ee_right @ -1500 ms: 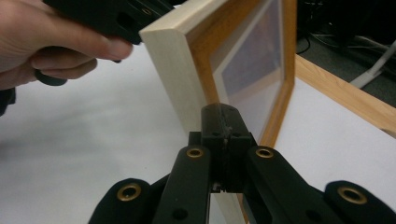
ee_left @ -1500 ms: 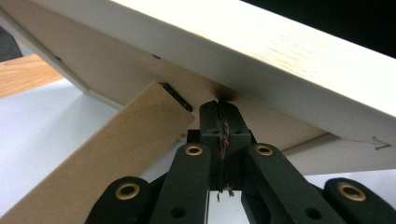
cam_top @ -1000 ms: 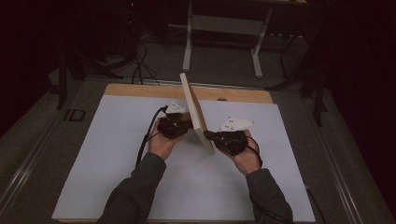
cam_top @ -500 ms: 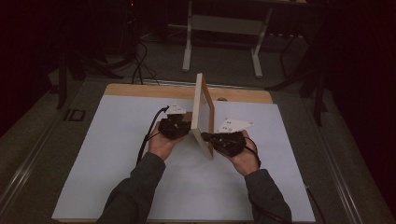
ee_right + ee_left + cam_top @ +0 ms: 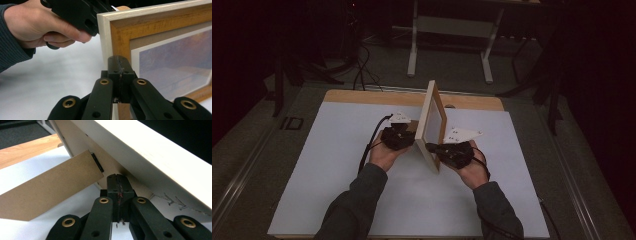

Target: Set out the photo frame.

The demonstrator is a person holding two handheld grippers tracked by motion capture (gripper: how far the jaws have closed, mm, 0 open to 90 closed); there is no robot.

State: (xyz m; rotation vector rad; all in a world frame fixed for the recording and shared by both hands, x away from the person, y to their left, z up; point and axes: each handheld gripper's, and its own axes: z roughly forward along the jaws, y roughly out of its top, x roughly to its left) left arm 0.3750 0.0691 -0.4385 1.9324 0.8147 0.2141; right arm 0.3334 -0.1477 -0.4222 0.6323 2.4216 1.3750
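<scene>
Left gripper [image 5: 404, 136] sits at the back side of the picture frame [image 5: 432, 121], jaws clenched together, tips against the backing just beneath the fold-out cardboard stand [image 5: 50, 192] (nothing visible between the pads). The frame stands on edge, near upright, mid-way across the white table sheet [image 5: 332, 175], between the two grippers. Right gripper [image 5: 435, 148] meets the frame's front lower corner, jaws likewise clenched, tips touching the wooden moulding.

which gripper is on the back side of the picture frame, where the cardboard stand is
The left gripper: its jaws are shut against the picture frame's back beside the cardboard stand; the right gripper faces the glass front.
</scene>
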